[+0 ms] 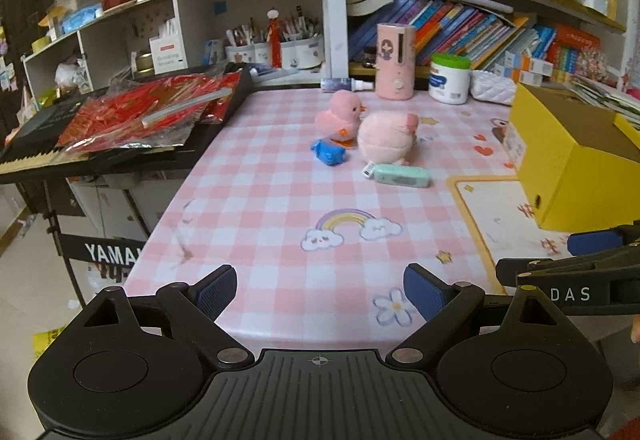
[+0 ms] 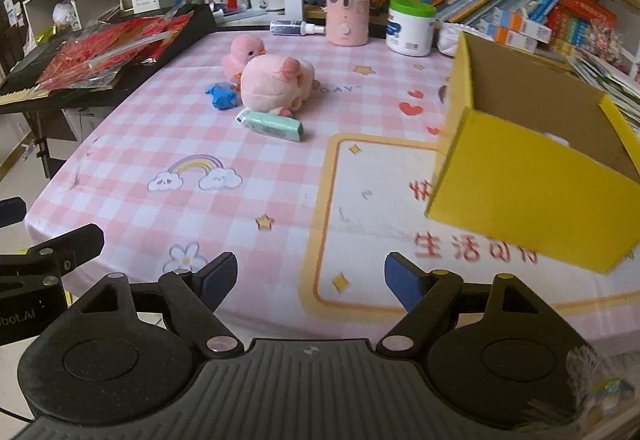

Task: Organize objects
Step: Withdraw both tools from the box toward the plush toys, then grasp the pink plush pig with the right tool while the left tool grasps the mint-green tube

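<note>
1. Setting: worktop (image 1: 280, 200) covered in a pink-and-white checked cloth printed with a rainbow, clouds and flowers; crowded bookshelves run along the far side, and a black keyboard carrying red packets stands at the left.
2. Pink duck plush (image 1: 342, 114) (image 2: 242, 52): upright at mid-worktop on the far side, beak pointing right.
3. Pink pig plush (image 1: 386, 136) (image 2: 276, 84): just right of the duck and touching or nearly touching it; nearer to the cameras than the duck.
4. Blue wrapped item (image 1: 329, 152) (image 2: 223, 94): lies at the duck's near-left side, close against the pig's left side.
5. Mint-green case (image 1: 400, 174) (image 2: 274, 124): lies flat just near of the pig, white label end to the left.
6. Yellow cardboard box (image 1: 568, 160) (image 2: 532, 176): open-topped, at the right of the worktop, well apart from the toys; partly on a yellow-bordered white mat.
7. Far row: pink cylindrical dispenser (image 1: 395, 60) (image 2: 347, 4), white tub with green lid (image 1: 449, 78) (image 2: 411, 26), small spray bottle lying on its side.
8. Left hand-held gripper (image 1: 320, 292): blue pads spread wide, nothing between them, at the near edge of the worktop.
9. Right hand-held gripper (image 2: 310, 280): pads likewise spread, holding nothing, over the near edge by the mat.
</note>
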The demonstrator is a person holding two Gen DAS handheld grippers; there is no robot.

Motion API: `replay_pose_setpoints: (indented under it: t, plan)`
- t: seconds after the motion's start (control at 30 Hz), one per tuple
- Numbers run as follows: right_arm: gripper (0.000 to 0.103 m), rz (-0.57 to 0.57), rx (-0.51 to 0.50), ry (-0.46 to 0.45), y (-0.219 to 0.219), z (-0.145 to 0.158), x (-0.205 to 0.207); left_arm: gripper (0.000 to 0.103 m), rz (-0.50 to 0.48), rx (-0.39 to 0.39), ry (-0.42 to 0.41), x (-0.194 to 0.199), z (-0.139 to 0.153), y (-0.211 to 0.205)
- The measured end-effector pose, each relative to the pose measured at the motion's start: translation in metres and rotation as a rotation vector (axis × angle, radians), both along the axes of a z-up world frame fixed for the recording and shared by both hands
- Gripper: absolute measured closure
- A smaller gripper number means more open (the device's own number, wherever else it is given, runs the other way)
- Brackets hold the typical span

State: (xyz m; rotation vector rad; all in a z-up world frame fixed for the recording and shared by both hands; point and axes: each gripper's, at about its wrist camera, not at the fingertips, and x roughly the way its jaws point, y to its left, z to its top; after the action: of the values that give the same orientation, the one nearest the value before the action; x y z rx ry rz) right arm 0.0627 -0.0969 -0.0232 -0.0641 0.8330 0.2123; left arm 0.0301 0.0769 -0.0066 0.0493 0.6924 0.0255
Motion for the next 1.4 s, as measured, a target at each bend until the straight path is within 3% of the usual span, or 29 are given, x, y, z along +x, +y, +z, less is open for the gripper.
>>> replay_pose_setpoints:
  t: [0.5,0.93,1.4]
  plan:
    - [0.023,0.078,0.000,0.021,0.016,-0.001,0.092,0.010,0.059,0.009,0.037,0.072,-0.005,0.002]
    - [0.023,0.103,0.010,0.028,0.018,-0.003,0.147,0.010,0.074,0.018,0.066,0.114,-0.008,-0.001]
    - [0.023,0.075,0.052,-0.043,0.009,0.014,0.189,0.011,-0.017,-0.030,0.114,0.152,-0.022,-0.026]
